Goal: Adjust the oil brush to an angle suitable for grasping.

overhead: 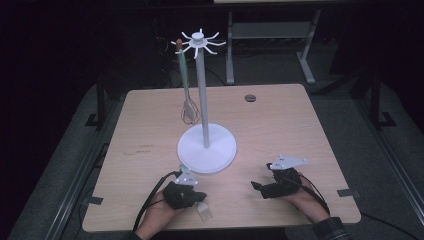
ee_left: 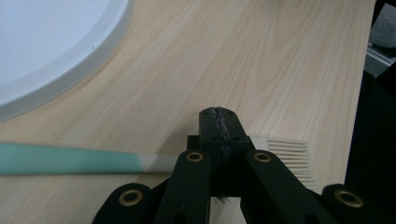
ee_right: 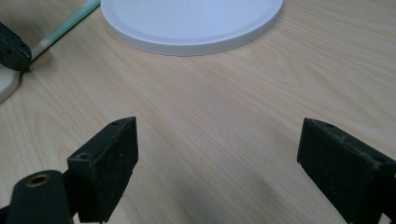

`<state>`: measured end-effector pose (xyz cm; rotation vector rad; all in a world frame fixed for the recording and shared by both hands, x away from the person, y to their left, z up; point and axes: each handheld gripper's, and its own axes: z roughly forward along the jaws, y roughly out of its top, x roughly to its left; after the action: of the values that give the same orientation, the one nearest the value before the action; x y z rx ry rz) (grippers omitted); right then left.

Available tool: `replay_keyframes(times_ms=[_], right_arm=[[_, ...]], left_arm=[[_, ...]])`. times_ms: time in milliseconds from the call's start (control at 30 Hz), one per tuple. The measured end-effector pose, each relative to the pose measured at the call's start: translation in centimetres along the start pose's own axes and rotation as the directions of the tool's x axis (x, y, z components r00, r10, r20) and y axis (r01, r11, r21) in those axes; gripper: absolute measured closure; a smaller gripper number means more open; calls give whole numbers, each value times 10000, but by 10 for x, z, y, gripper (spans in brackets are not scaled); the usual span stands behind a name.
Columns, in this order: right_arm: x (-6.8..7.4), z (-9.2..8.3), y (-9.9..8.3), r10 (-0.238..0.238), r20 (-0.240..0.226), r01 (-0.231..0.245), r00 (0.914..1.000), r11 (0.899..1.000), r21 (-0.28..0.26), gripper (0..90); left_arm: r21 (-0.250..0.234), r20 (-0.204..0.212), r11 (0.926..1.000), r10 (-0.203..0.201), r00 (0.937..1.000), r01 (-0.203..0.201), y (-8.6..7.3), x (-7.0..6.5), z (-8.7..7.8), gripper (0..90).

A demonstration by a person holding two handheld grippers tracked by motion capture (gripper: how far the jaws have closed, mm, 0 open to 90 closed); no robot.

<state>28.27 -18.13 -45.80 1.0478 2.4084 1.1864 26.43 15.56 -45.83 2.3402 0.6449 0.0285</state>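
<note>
While the left tool [ee_left: 219,135] clamps the brush [ee_left: 84,158], a whisk [overhead: 188,107] hangs on the rack [overhead: 206,145].

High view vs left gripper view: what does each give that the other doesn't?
High view: the stand's pole and hook crown, a whisk hanging from it, the right gripper.
Left gripper view: the left gripper with its jaws shut, the brush with its green handle and ribbed cream head, neck hidden behind the jaws.
Both: white base, wooden table, left gripper, brush.
</note>
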Motion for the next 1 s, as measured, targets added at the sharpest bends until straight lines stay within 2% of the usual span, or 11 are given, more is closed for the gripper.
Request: replay_keyframes(times_ms=[167,267,367,467,567,800,1000], right_arm=[[1,0,0,-39,-34,39,10000,10000,16,131],[2,0,0,-51,-69,51,10000,10000,45,130],[2,0,0,-24,-52,24,10000,10000,49,131],[2,0,0,-11,-46,11,10000,10000,30,130],[2,0,0,5,-51,-5,10000,10000,29,131],[3,1,1,-58,-93,59,9999,10000,28,131],[2,1,1,-28,-79,28,10000,10000,34,131]], left_arm=[[179,-5,9996,-207,9998,207,-2,1,-2,900],[131,-13,9993,-352,9994,352,-5,1,-4,900],[309,-129,9992,-232,9996,236,-9,1,-9,900],[261,-263,9989,-390,9989,396,-13,-1,-13,900],[3,-336,9968,-796,9963,796,-18,-3,-16,900],[300,-747,9967,-724,9946,748,-30,-1,-29,900],[334,-1016,9943,-972,9901,1010,-39,3,-38,900]])
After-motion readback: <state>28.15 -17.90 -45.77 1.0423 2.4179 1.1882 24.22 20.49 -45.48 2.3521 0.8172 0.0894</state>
